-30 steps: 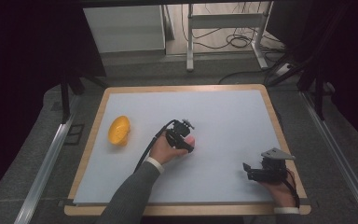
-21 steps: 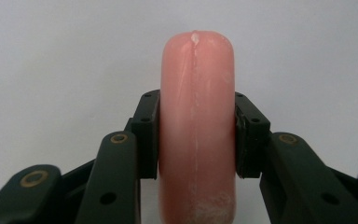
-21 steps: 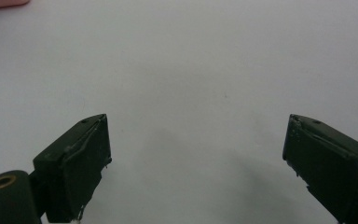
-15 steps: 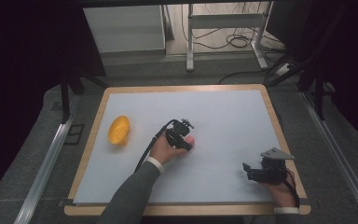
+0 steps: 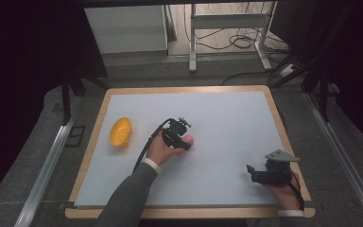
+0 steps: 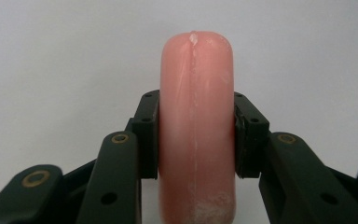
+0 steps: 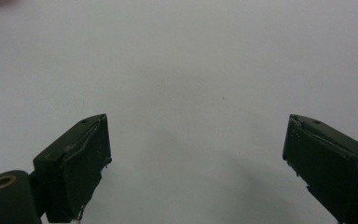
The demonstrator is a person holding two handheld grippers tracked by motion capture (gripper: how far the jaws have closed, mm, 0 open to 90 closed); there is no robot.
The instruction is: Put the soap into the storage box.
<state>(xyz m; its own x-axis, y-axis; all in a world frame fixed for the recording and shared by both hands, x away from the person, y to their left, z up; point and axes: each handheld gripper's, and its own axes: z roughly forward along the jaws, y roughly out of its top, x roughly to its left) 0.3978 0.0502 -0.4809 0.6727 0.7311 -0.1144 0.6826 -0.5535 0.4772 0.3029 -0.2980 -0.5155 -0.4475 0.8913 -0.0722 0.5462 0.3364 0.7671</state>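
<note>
At the near right corner of the table, the person's right gripper (image 5: 251,172) is resting low over the pale grey-white mat (image 5: 227,118), its jaws standing wide apart with nothing between them; in the right gripper view (image 7: 196,158) only bare mat is lying between the two black pads. Farther in, near the middle of the mat, the left gripper (image 5: 188,140) is clamping a smooth, rounded pink object (image 5: 189,141); in the left gripper view the jaws are pressing against both flat sides of this pink piece (image 6: 196,126), which is standing on edge between them. To the left, well apart from both tools, a yellow oval bowl-like object (image 5: 120,132) is lying on the mat. A light wooden rim (image 5: 184,89) is framing the table. Beyond it, grey floor, a white metal stand (image 5: 227,21) and loose dark cables (image 5: 238,42) are showing in a dim room.
</note>
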